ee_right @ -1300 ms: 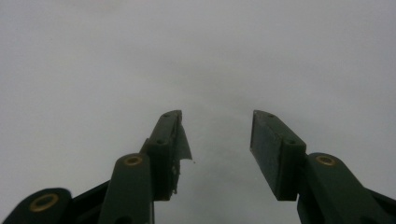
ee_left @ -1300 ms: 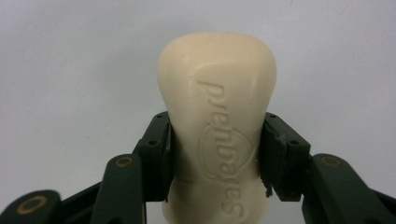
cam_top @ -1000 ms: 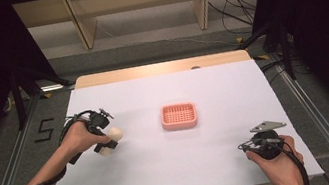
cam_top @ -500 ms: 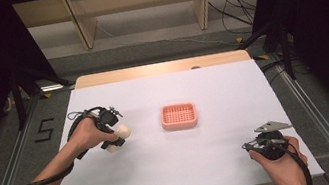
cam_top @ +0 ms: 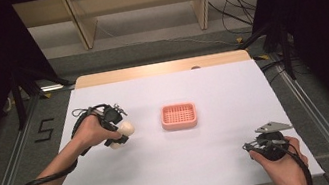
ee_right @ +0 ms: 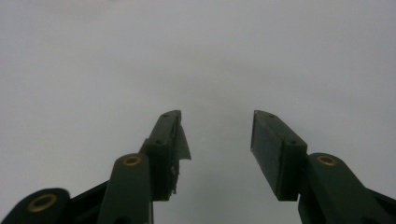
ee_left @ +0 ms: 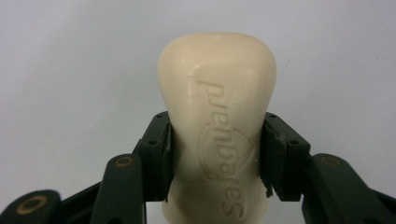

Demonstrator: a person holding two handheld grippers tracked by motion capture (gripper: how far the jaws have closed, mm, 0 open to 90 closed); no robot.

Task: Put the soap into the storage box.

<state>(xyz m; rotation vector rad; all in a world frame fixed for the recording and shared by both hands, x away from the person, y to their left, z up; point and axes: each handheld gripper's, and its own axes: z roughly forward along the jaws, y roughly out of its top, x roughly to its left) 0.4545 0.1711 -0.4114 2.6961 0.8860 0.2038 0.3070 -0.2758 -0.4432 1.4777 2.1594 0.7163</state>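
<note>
L gripper clamped on cream soap bar, pads squeezing its sides w/ far end poking past the tips, pink tray well off to its right; R gripper open, nothing btwn pads.

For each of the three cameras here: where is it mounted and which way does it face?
High view: above the person's side, facing forward and down on the white table; both forearms, left gripper, right gripper, pink tray.
Left gripper view: rides the left gripper, looking along its jaws, clamped on a cream soap bar.
Right gripper view: rides the right gripper, facing bare table past open jaws.
Shared: high and left gripper views both show the soap.
</note>
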